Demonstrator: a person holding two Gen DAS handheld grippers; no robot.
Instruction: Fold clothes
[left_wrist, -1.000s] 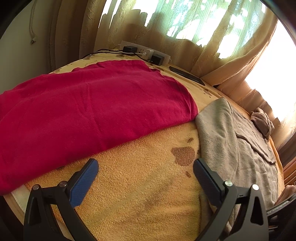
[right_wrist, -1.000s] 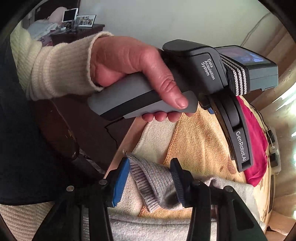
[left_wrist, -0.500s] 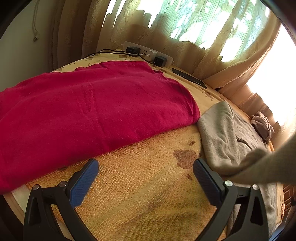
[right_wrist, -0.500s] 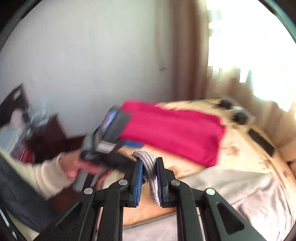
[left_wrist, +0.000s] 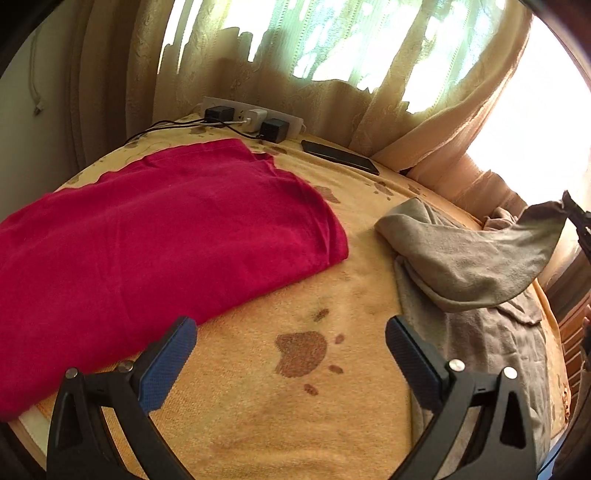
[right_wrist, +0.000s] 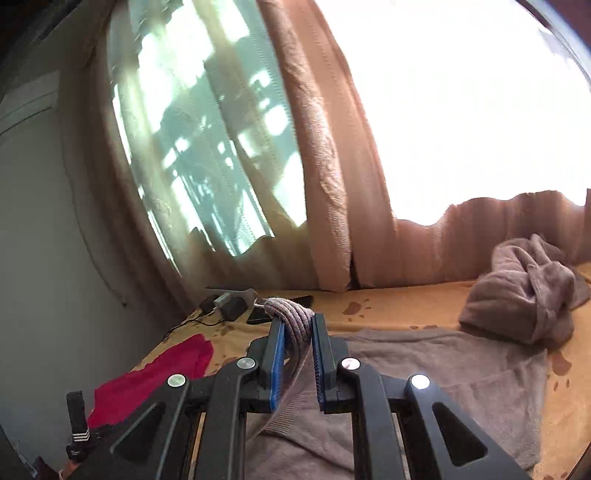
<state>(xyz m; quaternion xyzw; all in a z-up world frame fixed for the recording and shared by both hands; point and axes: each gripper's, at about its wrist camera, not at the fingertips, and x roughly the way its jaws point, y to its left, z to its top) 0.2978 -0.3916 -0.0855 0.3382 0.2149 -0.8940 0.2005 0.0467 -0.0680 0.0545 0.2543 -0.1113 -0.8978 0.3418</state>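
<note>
- Right now your right tool (right_wrist: 298, 328) is clamped on the ribbed cuff (right_wrist: 290, 317) of the grey sweater (right_wrist: 436, 373), the knit bunched between its blue pads; its jaws have just been closing on that cuff.
- From that grip the fabric hangs down in a taut fold to the rest of the garment, which lies spread on the bed (right_wrist: 402, 306).
- In your left wrist view the lifted part of the grey sweater (left_wrist: 480, 266) stretches up toward the right edge of the picture, while the lower part stays flat on the yellow blanket (left_wrist: 258, 387).
- Your left tool (left_wrist: 291, 354) stands wide open above bare blanket, with nothing between its fingers.
- The red garment (left_wrist: 159, 243) lies flat on the left side of the bed, apart from the grey one.
- A bunched grey cloth (right_wrist: 524, 291) sits by the curtain (right_wrist: 332, 184).
- A power strip (left_wrist: 255, 118) and a dark phone (left_wrist: 340, 157) lie at the far edge.
</note>
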